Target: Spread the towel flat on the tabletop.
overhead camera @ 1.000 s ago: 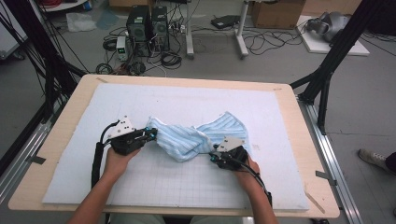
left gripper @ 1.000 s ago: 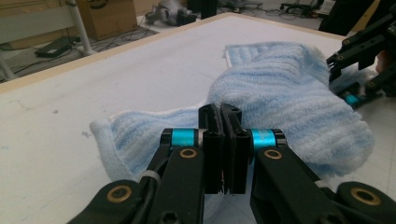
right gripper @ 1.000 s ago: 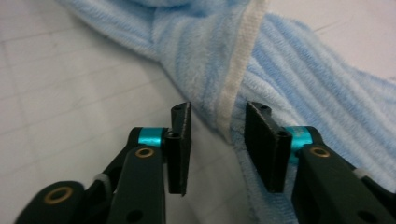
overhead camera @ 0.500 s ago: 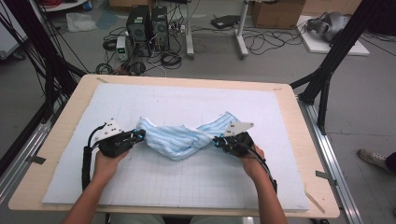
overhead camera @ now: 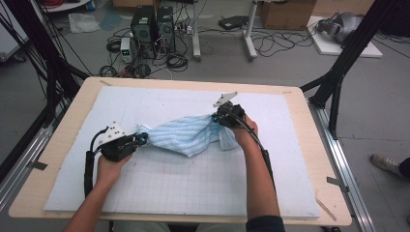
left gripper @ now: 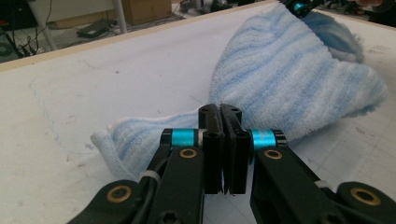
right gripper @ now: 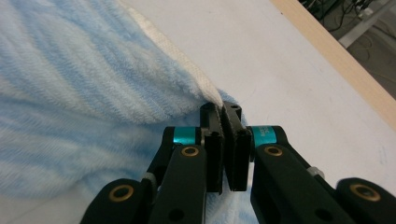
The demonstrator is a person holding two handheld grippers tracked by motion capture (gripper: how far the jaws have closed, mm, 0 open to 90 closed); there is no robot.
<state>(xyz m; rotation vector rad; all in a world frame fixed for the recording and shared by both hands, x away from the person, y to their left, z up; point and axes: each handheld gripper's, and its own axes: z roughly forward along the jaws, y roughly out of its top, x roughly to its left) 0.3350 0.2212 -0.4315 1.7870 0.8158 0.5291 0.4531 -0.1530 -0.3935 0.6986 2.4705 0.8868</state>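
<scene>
Since half a second ago the right claw [overhead camera: 217, 117] has swung up and away toward the far side of the counter, carrying its towel corner with it, while the left claw [overhead camera: 141, 139] has stayed near the left and slid slightly toward the person; the cloth between them is now drawn out longer.

At the left, the left claw lies low over the pale blue-white gridded foam mat [overhead camera: 159, 179] that covers the light wooden counter [overhead camera: 63, 125]. In the left gripper view its jaws are pressed together, pinching the near edge of the light blue striped terry towel [left gripper: 289, 79]. The towel spreads between the claws in the middle of the mat, its long axis running from the near left up to the far right, narrow and rolled at the left end and wider and bunched toward the right, with a flap hanging down below the right claw. In the right gripper view the right claw's jaws are likewise closed tight, clamped on the towel's white hemmed corner.

Beyond the counter's far edge, black computer towers [overhead camera: 153, 26] and tangled cables [overhead camera: 179, 60] lie on the grey floor, well apart from the towel; black frame struts [overhead camera: 338, 72] rise at the right.
</scene>
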